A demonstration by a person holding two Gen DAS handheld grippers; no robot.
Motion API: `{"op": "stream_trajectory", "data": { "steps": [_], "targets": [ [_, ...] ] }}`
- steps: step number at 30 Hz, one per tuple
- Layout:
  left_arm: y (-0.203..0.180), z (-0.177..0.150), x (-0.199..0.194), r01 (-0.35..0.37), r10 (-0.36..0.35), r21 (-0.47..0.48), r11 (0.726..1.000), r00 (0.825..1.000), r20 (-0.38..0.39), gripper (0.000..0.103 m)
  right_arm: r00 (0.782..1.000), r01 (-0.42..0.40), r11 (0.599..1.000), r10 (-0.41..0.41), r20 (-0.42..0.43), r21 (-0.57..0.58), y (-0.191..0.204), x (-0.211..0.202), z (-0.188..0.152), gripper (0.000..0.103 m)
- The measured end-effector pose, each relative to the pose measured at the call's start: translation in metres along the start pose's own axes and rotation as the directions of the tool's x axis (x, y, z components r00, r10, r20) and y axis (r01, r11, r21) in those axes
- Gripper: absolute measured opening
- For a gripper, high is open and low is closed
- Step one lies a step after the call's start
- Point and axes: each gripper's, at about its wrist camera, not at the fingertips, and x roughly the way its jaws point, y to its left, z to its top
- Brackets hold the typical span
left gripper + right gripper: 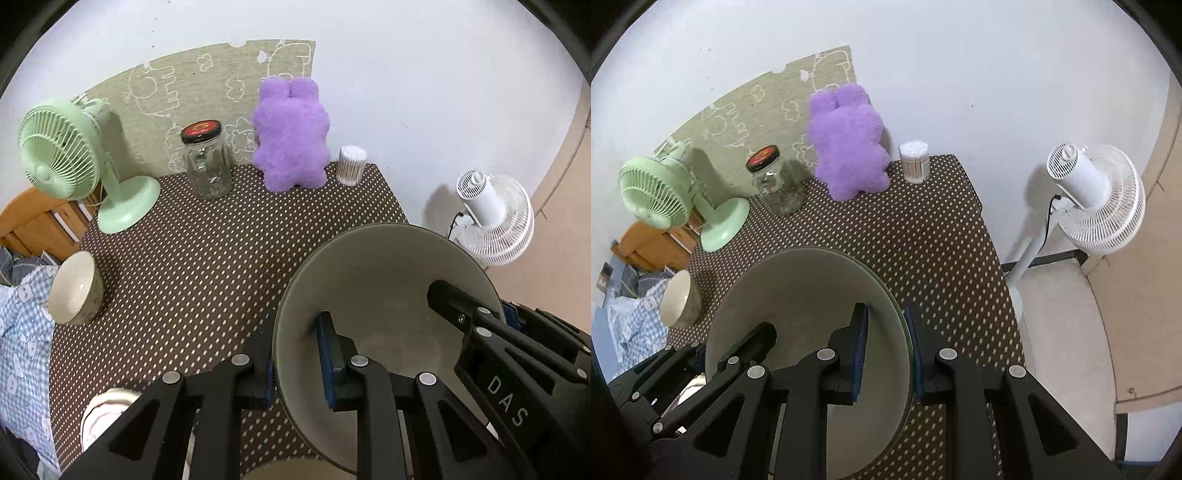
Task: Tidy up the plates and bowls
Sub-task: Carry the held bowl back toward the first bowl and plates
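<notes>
A large grey-green bowl [388,280] [798,295] hangs tilted above the brown dotted table [203,266] [942,240], held from both sides. My left gripper [295,365] is shut on its left rim, one blue pad inside the bowl and one outside. My right gripper [888,347] is shut on the opposite rim the same way. Each gripper also shows in the other view, the right gripper [461,306] and the left gripper [753,339]. A small cream bowl [74,288] [677,299] rests near the table's left edge. A white dish [107,410] lies under my left gripper, mostly hidden.
Along the back of the table stand a green desk fan [62,155], a glass jar with a black lid [207,162], a purple plush toy [291,136] and a tub of cotton swabs [351,164]. A white floor fan [1097,195] stands right of the table. Blue checked bedding [22,332] lies left.
</notes>
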Motion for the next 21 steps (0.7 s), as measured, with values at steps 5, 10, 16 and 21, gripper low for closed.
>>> {"op": "stream_trajectory", "data": {
  "steps": [5,10,16,21],
  "targets": [
    [0.01,-0.022,-0.011,0.009,-0.009,0.011,1.0,1.0,-0.003,0.017,1.0,0.011,1.0,-0.011,-0.003,0.008,0.011,-0.012,-0.027,0.024],
    [0.019,-0.045,-0.018,0.021,-0.02,0.012,1.0,1.0,-0.016,0.017,1.0,0.02,1.0,-0.02,-0.012,0.016,0.02,-0.02,-0.053,0.024],
    [0.026,-0.074,-0.026,0.031,-0.03,0.021,0.999,0.999,-0.031,0.017,0.999,0.033,0.999,-0.033,-0.021,0.027,0.025,-0.027,-0.084,0.024],
    [0.028,-0.094,-0.025,0.027,-0.026,0.023,0.999,0.999,-0.047,0.018,0.999,0.037,0.999,-0.036,-0.036,0.03,0.028,-0.026,-0.106,0.024]
  ]
}}
